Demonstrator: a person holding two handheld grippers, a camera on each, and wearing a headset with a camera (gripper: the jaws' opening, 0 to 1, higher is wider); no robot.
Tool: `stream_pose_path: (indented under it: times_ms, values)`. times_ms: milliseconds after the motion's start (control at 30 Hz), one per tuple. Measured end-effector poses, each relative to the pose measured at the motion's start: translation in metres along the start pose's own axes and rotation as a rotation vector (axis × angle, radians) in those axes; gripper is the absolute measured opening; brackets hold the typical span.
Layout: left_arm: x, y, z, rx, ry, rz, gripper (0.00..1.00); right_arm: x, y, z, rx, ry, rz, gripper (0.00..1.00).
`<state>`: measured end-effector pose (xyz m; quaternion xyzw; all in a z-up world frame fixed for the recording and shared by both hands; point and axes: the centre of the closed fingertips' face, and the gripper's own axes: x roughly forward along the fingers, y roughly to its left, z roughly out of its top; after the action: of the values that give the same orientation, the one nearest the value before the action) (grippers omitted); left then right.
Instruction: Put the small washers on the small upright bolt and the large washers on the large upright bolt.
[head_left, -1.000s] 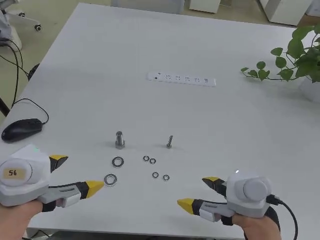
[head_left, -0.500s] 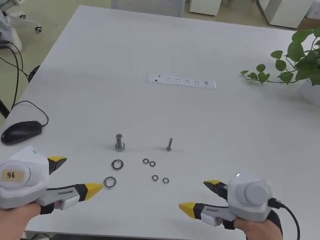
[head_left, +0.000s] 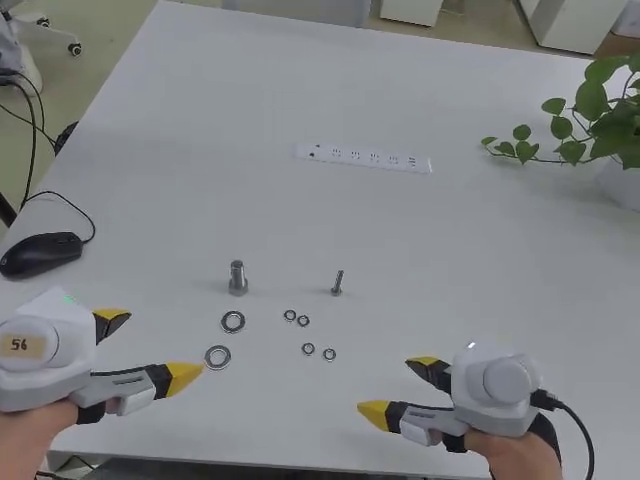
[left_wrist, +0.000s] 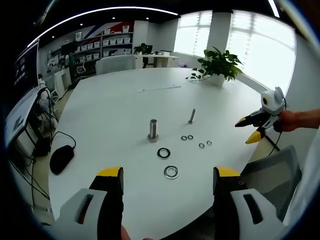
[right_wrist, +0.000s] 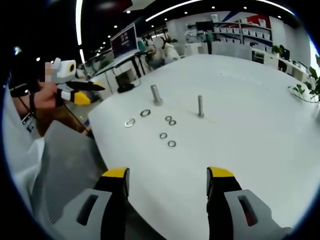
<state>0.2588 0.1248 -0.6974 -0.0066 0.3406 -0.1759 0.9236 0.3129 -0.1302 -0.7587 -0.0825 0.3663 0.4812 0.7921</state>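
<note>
Almost nothing is moved since a second ago. The left gripper (head_left: 150, 347) and right gripper (head_left: 397, 386) are held spread wide and empty. The large washers (head_left: 232, 321) and small washers (head_left: 308, 349) are left flat on the table (head_left: 400, 250), in front of the large bolt (head_left: 237, 277) and small bolt (head_left: 337, 283). No washer is picked up yet.

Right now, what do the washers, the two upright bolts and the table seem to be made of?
Large washers and small washers: probably steel, silvery with a light shine, going by their grey glint.
Large upright bolt and small upright bolt: likely metal too, duller grey.
Table: smooth matte white top, perhaps laminate; the pictures leave it open.
</note>
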Motion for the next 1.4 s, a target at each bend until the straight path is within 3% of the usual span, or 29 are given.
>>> stream_pose_path:
  times_ms: [133,233,433,533,600,967,1400]
  values:
    - [-0.001,0.0,-0.001,-0.006,-0.002,0.004,0.73,0.005,-0.003,-0.004,0.001,0.021,-0.008,0.54]
    - [-0.002,0.0,0.0,-0.006,-0.004,0.008,0.73,0.012,-0.004,-0.006,-0.014,0.047,0.001,0.53]
    - [-0.005,0.001,0.0,-0.012,-0.008,0.017,0.73,0.026,-0.009,-0.002,-0.097,0.106,0.008,0.47]
    - [-0.005,0.001,0.0,-0.014,-0.009,0.02,0.72,0.038,-0.015,-0.002,-0.168,0.163,0.002,0.42]
    - [-0.005,0.001,0.0,-0.017,-0.011,0.022,0.72,0.046,-0.014,0.0,-0.215,0.193,0.03,0.38]
    - [-0.007,0.001,-0.002,-0.025,-0.011,0.032,0.72,0.081,-0.008,0.015,-0.328,0.246,0.078,0.26]
    - [-0.01,0.003,-0.002,-0.031,-0.016,0.042,0.72,0.102,-0.007,0.006,-0.472,0.356,0.11,0.21]
